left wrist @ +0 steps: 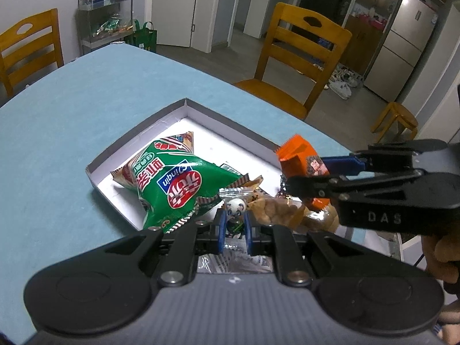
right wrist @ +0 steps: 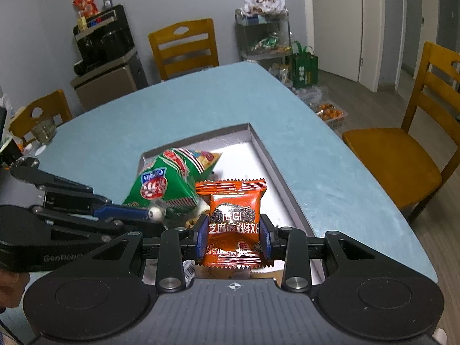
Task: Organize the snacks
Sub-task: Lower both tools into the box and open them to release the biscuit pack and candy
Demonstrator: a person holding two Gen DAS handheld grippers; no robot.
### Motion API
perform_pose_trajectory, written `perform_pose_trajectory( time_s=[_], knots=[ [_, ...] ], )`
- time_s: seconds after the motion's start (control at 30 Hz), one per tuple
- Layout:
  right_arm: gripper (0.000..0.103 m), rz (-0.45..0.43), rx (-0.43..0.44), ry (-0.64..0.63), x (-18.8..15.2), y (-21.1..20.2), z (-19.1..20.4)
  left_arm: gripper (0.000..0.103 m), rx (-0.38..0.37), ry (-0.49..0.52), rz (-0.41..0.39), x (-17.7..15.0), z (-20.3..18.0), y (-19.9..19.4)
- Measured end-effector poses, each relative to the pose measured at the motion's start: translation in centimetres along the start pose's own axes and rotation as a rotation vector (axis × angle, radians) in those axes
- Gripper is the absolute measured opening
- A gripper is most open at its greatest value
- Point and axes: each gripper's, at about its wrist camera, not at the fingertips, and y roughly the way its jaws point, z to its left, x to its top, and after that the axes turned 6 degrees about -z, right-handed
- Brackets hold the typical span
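A shallow white box [left wrist: 161, 115] [right wrist: 276, 166] lies on the blue table. In it are a green snack bag [left wrist: 178, 181] [right wrist: 164, 184], clear packets of brown snacks [left wrist: 276, 210] and other wrappers. My left gripper [left wrist: 234, 224] is shut on a small panda-print packet [left wrist: 235, 210] at the box's near edge; its tip shows in the right wrist view [right wrist: 155, 214]. My right gripper [right wrist: 234, 235] is shut on an orange snack packet [right wrist: 234, 224] and holds it above the box; it also shows in the left wrist view [left wrist: 302, 158].
Wooden chairs [left wrist: 299, 54] [right wrist: 402, 149] [right wrist: 184, 49] stand around the table [left wrist: 72, 109]. A rack with snack bags [right wrist: 264, 28] and a green bag [right wrist: 304, 66] stand by the wall. A wooden stool [left wrist: 398, 119] is on the floor at right.
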Motion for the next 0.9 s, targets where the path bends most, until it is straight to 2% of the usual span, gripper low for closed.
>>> perform_pose_trajectory(
  time_s=[0.6, 0.9],
  knots=[
    [0.038, 0.092, -0.019, -0.03, -1.0, 2.3, -1.2, 0.009, 0.035, -0.012, 0.033, 1.3, -0.4, 4.3],
    [0.04, 0.109, -0.021, -0.035, -1.1, 2.6, -1.2, 0.009, 0.042, -0.01, 0.035, 1.4, -0.6, 5.0]
  ],
)
